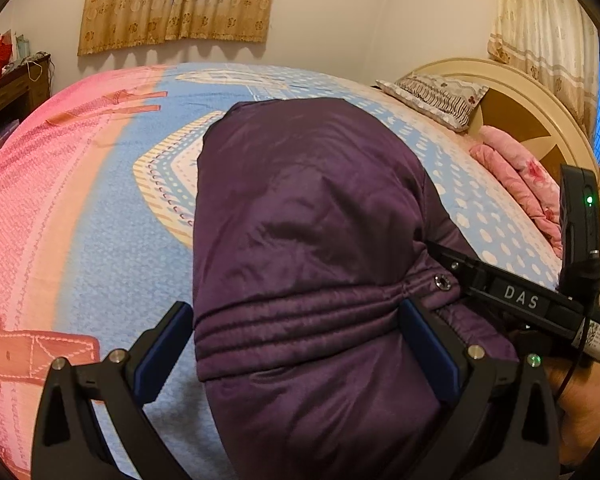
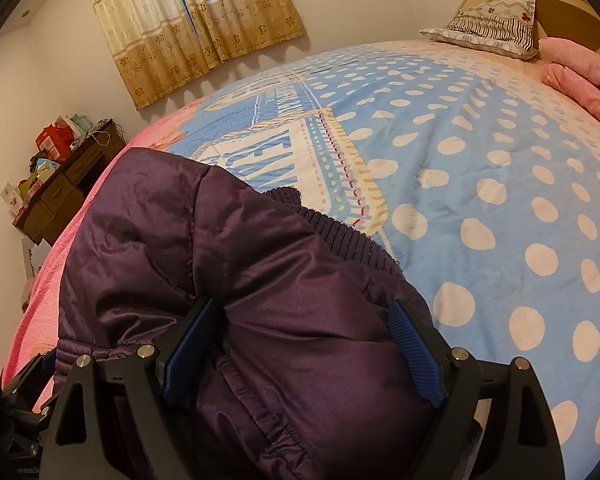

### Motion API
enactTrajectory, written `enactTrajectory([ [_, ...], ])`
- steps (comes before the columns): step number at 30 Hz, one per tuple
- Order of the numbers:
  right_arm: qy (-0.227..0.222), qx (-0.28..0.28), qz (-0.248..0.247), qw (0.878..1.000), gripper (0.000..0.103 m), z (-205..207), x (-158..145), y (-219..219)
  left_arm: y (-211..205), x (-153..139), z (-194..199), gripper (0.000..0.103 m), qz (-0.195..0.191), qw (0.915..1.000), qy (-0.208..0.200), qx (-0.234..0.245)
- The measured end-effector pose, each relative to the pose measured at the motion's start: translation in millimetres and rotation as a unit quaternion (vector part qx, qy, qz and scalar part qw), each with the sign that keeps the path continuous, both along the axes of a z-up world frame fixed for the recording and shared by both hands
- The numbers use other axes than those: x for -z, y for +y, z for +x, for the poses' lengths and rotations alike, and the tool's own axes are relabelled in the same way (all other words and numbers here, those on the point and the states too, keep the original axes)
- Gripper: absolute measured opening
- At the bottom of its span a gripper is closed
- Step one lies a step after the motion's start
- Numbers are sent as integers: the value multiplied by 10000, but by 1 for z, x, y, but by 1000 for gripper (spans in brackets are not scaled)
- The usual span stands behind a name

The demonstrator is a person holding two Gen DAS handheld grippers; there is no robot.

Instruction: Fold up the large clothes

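A dark purple padded jacket [image 1: 308,216] lies folded into a bundle on the bed. My left gripper [image 1: 296,344] is open, its blue pads on either side of the jacket's near elastic hem. The right gripper shows at the right in the left wrist view [image 1: 520,296], pressed against the jacket's side. In the right wrist view the jacket [image 2: 220,260] fills the lower left, with its ribbed knit cuff [image 2: 340,236] at its far edge. My right gripper [image 2: 304,344] is open, its pads straddling a puffed fold of the jacket.
The bed has a blue polka-dot and pink sheet [image 2: 480,184]. A patterned pillow [image 2: 496,24] and a folded pink quilt [image 2: 580,80] lie by the headboard [image 1: 532,112]. A dark wooden desk [image 2: 68,184] with clutter stands by the wall at the left. Curtains [image 1: 176,0] hang behind.
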State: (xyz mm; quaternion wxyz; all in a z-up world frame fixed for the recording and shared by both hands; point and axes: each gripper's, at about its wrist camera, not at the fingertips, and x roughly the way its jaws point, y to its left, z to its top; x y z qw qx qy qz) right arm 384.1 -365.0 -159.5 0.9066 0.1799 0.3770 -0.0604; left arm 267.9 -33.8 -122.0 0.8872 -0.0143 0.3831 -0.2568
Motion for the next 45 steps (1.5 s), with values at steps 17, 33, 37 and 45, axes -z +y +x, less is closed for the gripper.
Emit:
enactTrajectory([
  [17, 150, -43, -181, 9997, 88, 7, -1, 6, 0, 3, 4, 103, -87, 9999, 113, 37],
  [33, -125, -64, -807, 9966, 90, -22, -25, -1, 37, -1, 5, 103, -822, 9942, 689, 123],
  [37, -343, -7, -1246, 9916, 92, -32, -25, -8, 39, 15, 22, 103, -1239, 9840, 1267, 201],
  [45, -177, -38, -651, 9977, 100, -25, -8, -33, 41, 22, 23, 103, -1265, 9833, 1255, 375],
])
